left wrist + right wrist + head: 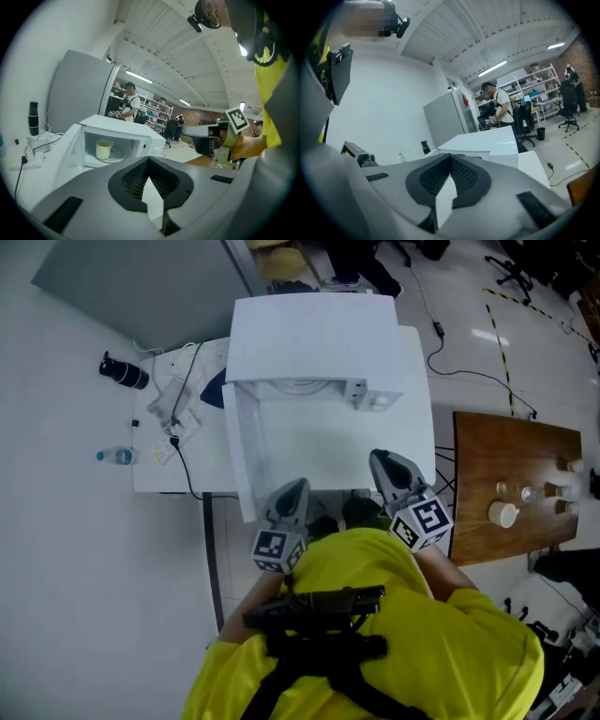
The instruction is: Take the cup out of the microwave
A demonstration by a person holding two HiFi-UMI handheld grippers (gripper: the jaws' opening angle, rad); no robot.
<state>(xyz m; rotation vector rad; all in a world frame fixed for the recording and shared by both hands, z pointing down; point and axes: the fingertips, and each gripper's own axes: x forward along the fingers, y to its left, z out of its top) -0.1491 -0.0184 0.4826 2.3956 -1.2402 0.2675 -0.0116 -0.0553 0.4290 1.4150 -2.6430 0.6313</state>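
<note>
Just beyond our yellow shirt (422, 615) we hold the left gripper (296, 487) and right gripper (381, 459) before the open microwave (319, 334), both pairs of fingers clenched on nothing. The cup (104, 149) stands upright inside, on the glass plate (115, 158), well apart from both grippers.

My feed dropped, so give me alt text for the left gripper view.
The white microwave stands open with a pale cup on the round plate inside. The left gripper is short of the opening, jaws together with nothing between them. A table with cables lies to the left.
</note>
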